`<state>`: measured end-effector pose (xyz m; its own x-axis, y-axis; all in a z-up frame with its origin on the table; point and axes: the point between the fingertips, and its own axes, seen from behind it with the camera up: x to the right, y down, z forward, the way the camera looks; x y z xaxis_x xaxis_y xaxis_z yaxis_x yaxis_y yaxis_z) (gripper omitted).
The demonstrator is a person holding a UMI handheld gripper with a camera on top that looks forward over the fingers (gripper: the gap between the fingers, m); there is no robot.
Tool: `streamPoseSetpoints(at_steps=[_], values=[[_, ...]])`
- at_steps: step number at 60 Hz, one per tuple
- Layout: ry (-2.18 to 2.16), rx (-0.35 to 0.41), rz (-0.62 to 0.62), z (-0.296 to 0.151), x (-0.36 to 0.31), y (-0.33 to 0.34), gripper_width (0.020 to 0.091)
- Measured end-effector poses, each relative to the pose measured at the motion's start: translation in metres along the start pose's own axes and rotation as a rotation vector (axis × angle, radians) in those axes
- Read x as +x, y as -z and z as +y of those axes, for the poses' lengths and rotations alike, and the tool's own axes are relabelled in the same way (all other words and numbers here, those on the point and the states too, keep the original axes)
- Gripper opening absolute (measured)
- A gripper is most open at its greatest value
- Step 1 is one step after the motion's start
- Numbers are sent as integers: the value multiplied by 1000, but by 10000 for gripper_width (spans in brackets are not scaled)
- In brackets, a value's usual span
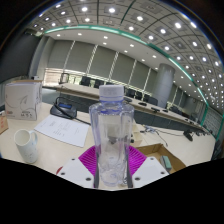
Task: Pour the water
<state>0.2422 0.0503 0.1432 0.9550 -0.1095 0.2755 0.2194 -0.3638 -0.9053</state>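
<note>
Holding one clear plastic bottle [110,135] upright, the gripper [110,165] has its jaws closed on the bottle's lower body, a magenta pad showing at each side of it. The bottle's pale cap appears in place at the top; the water level inside cannot be judged.

Step in hand, by judgement: the bottle is grasped and raised above the desk [60,150], and carriage toward a receiving vessel comes next. One white cup [26,143] stands on the desk to the left of the bottle, well apart from it, and is the likely target.

The next move calls for bringing the bottle's mouth over the cup, then tilting. With the cap apparently on, no water would leave; this needs checking first.

Count: one bottle, one cup, one white box [22,98] behind the cup, one sheet of paper [60,128] between cup and bottle, and one cardboard box [160,155] right of the bottle.
</note>
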Motion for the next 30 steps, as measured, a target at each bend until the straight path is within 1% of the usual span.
streamPoseSetpoints(at_steps=[8, 16, 24, 30], values=[[264, 19, 116, -45, -9, 15, 378], [667, 69, 202, -88, -40, 23, 376], [1032, 108, 239, -106, -76, 25, 377], [1289, 139, 282, -106, -102, 18, 376]])
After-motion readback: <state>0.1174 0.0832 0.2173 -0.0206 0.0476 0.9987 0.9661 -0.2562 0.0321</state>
